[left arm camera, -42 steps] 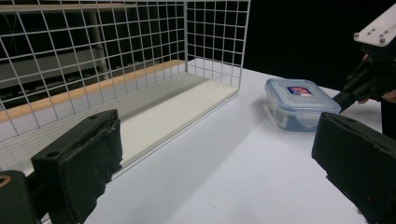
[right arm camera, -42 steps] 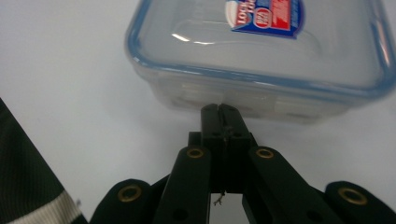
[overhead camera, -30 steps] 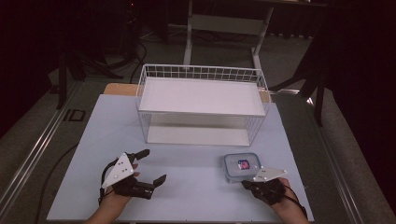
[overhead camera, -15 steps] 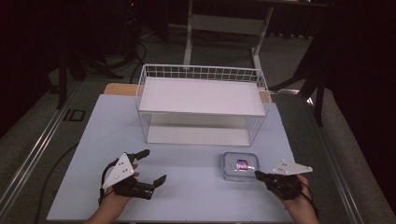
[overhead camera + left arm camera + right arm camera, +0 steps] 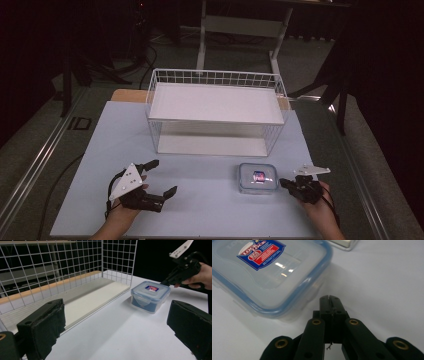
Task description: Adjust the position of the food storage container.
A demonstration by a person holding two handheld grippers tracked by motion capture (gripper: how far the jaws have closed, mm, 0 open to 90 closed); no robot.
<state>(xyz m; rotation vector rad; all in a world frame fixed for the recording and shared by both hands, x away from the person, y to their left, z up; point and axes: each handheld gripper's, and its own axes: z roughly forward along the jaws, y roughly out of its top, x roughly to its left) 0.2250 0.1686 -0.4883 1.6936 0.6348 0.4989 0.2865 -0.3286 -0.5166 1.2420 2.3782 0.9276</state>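
A small clear plastic food box with a blue-rimmed lid and a red-and-blue label sits on the table in front of the wire basket. In the left gripper view the box stands ahead to the right. My right gripper is shut with nothing in it, its tips just right of the box; in the right gripper view the closed jaws point at the box's near corner without touching it. My left gripper rests open at the front left, its wide pads holding nothing.
The white wire basket holds a white shelf board on top and another panel on its floor. The pale blue table ends at its front edge near both hands. A metal frame stands behind the table.
My right gripper slid right, away from the box's front, and now sits at its right side. The left gripper and the box stayed put.
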